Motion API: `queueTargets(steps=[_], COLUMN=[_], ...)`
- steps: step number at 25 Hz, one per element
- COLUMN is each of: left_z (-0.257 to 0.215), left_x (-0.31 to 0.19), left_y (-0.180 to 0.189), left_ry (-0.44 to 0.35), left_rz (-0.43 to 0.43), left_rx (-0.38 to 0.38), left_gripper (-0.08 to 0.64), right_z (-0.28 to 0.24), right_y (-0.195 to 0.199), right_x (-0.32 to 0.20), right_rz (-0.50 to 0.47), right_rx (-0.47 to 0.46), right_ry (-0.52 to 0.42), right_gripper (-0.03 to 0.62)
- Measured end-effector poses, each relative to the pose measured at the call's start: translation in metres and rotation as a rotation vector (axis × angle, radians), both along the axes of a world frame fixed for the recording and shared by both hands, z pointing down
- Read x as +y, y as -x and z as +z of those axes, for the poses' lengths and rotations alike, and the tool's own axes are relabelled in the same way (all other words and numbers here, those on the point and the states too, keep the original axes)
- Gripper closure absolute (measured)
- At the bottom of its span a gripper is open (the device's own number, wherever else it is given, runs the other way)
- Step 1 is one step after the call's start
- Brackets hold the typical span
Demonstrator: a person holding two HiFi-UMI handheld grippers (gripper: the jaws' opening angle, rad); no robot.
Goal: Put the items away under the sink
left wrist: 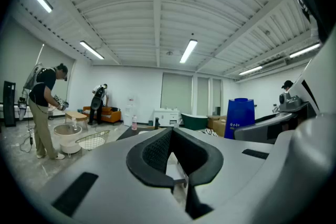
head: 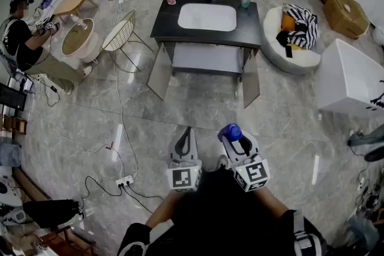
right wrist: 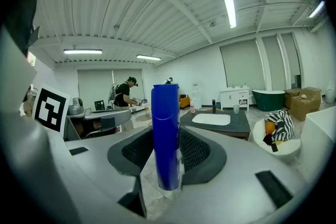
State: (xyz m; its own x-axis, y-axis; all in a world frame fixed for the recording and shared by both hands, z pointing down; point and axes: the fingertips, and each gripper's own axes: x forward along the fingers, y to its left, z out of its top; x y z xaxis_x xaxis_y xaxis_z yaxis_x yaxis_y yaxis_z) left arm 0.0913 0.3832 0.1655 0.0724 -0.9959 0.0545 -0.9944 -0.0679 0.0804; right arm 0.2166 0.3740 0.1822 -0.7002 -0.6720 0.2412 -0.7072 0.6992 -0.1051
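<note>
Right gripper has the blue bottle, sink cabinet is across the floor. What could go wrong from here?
1. The blue bottle stands tall above the right gripper, which grips it near its base. It may tilt or slip on the walk.
2. A cable and a power strip lie on the floor left of the path, a likely trip hazard.

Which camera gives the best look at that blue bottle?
The right gripper view: the blue bottle stands upright, nearly full length, clamped between the jaws of the right hand-held gripper. The head view shows only its rounded top from above. The left gripper view shows its upper part off to the right, base hidden.
</note>
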Motion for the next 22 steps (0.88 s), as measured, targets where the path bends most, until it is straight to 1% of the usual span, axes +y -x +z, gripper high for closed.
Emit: queueTargets(steps=[10, 14, 18, 20, 22], left_z=[0.001, 0.0, 0.007, 0.007, 0.01], left_x=[-0.004, -0.005, -0.006, -0.007, -0.007], left_y=[0.006, 0.015, 0.028, 0.035, 0.042], left_ry=[0.008, 0.014, 0.018, 0.014, 0.022], left_rz=[0.004, 0.007, 0.021, 0.025, 0.048], left_rx=[0.007, 0.016, 0.002, 0.011, -0.021], left_gripper=[0.543, 0.543, 0.543, 0.543, 0.543], right_z=[-0.001, -0.003, 0.002, 0.003, 0.003], right_y=[0.007, 0.015, 0.028, 0.036, 0.046], right_x=[-0.003, -0.005, -0.007, -0.008, -0.009], right_rz=[-0.002, 0.011, 0.024, 0.028, 0.033], right_rx=[-0.009, -0.031, -0.026, -0.024, -0.019], right_ry=[0.001, 0.018, 0.02, 0.019, 0.019], right_gripper=[0.442, 0.442, 0.442, 0.442, 0.442])
